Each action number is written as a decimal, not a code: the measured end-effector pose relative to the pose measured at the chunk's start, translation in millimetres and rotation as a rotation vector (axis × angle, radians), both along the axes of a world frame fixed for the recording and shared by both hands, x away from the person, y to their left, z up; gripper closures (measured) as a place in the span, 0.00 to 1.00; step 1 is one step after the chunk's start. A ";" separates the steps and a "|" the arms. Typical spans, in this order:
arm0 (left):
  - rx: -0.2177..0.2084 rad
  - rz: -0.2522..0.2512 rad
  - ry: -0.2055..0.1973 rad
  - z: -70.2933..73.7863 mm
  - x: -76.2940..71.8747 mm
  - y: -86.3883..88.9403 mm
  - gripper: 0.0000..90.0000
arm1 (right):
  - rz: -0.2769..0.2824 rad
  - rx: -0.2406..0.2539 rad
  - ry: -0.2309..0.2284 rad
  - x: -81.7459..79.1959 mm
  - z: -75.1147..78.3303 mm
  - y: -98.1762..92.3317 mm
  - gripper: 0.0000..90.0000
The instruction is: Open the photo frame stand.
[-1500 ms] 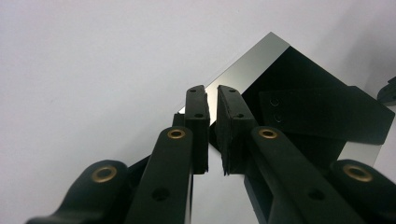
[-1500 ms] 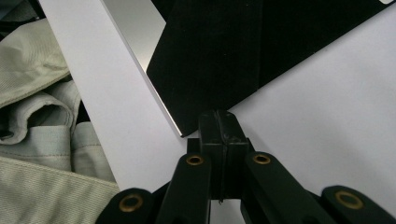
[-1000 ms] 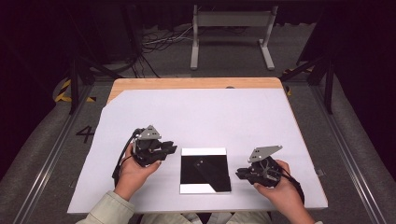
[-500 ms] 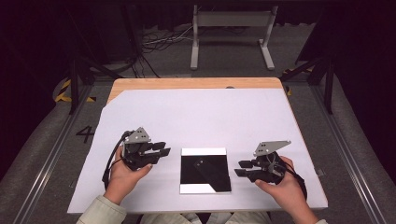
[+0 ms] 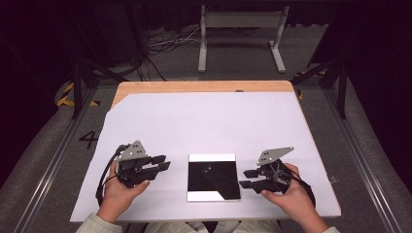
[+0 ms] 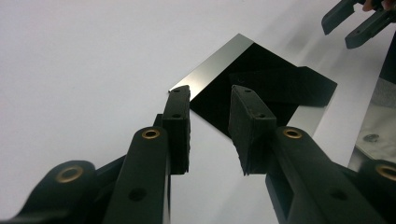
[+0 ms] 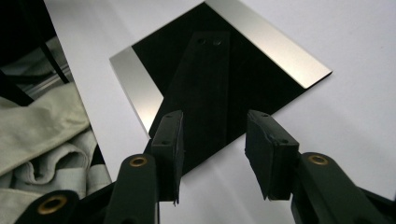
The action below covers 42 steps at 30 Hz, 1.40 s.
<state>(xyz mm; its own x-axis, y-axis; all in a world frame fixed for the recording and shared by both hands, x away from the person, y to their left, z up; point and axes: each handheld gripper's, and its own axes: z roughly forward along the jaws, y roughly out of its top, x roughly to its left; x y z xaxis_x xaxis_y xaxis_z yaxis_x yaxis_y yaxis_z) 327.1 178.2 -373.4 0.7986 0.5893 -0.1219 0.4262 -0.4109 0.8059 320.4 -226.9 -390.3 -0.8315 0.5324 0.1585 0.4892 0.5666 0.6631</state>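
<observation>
The square mirror-finish plate [image 5: 214, 177], reflecting black with bright strips at its far and near edges, lies flat on the white table [image 5: 209, 121] at lower centre of the high view. The left tongs [image 5: 162, 162] sit just left of it, spread and empty, having just closed slightly. The right tongs [image 5: 246, 178] sit at its right edge, spread and empty, having just been opening.

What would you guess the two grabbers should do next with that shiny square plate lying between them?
Probably ease the right gripper toward the mirror plate's near edge. Both it and the left gripper hang beside the plate with jaws open, nothing between them, and the plate lies flat, untouched, on the white table.
</observation>
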 end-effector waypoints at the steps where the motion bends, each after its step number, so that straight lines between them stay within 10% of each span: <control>1: 0.001 0.000 -0.002 -0.1 -0.7 0.8 0.77 | 0.006 -0.014 0.002 -1.4 -1.7 1.7 0.64; 12: 0.004 0.006 -0.006 -2.7 -2.2 4.7 0.77 | 0.053 -0.105 -0.019 -8.8 -9.1 12.3 0.63; 42: 0.018 -0.006 0.005 -7.4 -0.4 1.5 0.77 | 0.113 -0.285 0.122 -18.0 -27.4 27.1 0.79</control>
<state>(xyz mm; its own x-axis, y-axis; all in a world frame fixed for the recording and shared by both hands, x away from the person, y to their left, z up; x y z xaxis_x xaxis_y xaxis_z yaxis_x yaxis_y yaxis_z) 326.7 179.8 -380.8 0.8017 0.5865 -0.1158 0.4280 -0.4278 0.7961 302.4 -199.7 -417.6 -0.8719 0.4752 0.1183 0.4787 0.7762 0.4104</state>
